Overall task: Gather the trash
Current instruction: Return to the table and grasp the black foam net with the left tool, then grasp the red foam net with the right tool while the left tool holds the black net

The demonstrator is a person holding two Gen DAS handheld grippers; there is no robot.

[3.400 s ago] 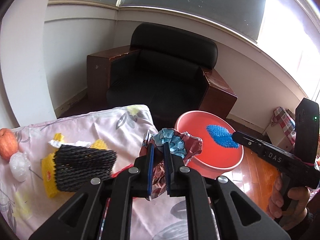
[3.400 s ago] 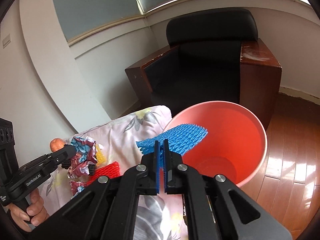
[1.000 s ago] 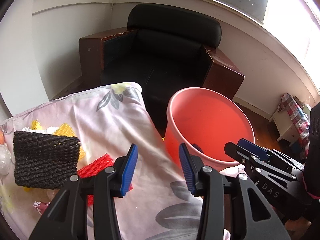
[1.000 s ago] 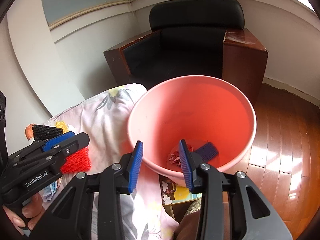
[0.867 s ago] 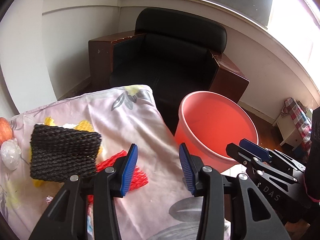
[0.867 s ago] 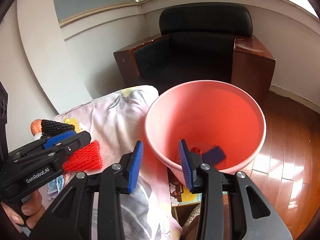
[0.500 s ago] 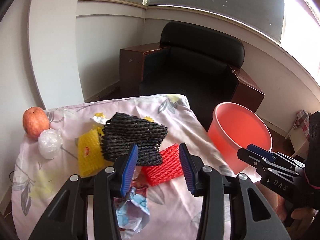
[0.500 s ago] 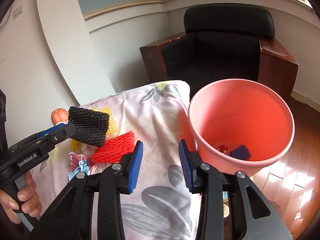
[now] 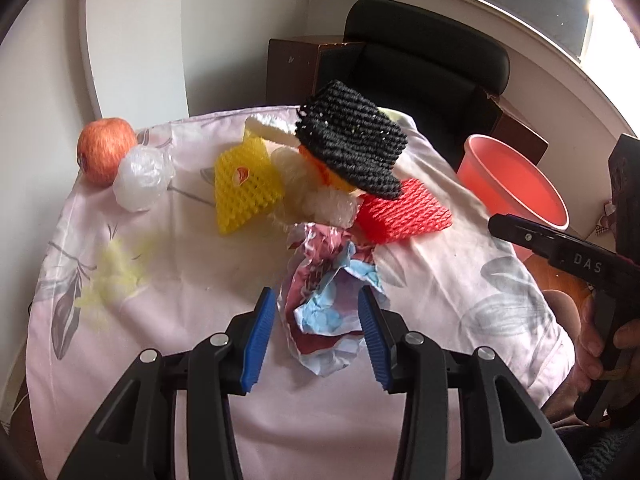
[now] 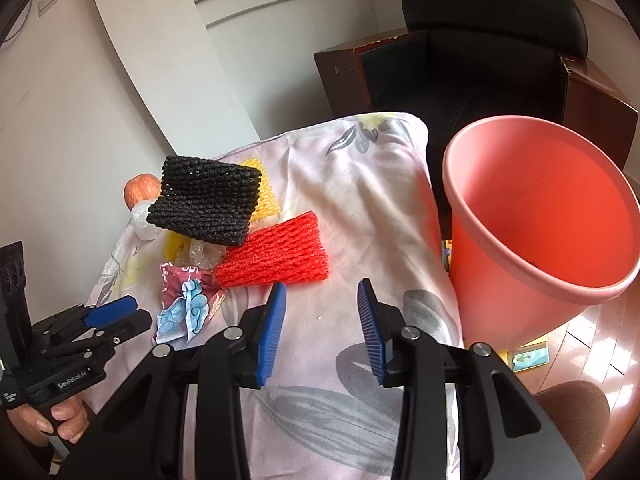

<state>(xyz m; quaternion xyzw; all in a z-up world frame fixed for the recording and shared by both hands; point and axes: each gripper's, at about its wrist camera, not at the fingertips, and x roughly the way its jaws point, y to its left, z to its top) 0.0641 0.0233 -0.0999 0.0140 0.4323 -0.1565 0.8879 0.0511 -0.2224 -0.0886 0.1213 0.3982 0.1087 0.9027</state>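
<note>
Left wrist view: the left gripper is hanging with jaws apart around a crumpled wrapper near the table's front edge, pads not pressing it.

Right wrist view: the right gripper is hovering, jaws apart and empty, over bare cloth beside the red net; the bucket is standing off the table's right edge.

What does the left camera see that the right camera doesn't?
Only the left view shows the whole yellow net and the yellow fluff on the cloth. Only the right view shows the small card on the floor beside the bucket. Both show the apple, black net, red net, wrapper, bucket and armchair.
</note>
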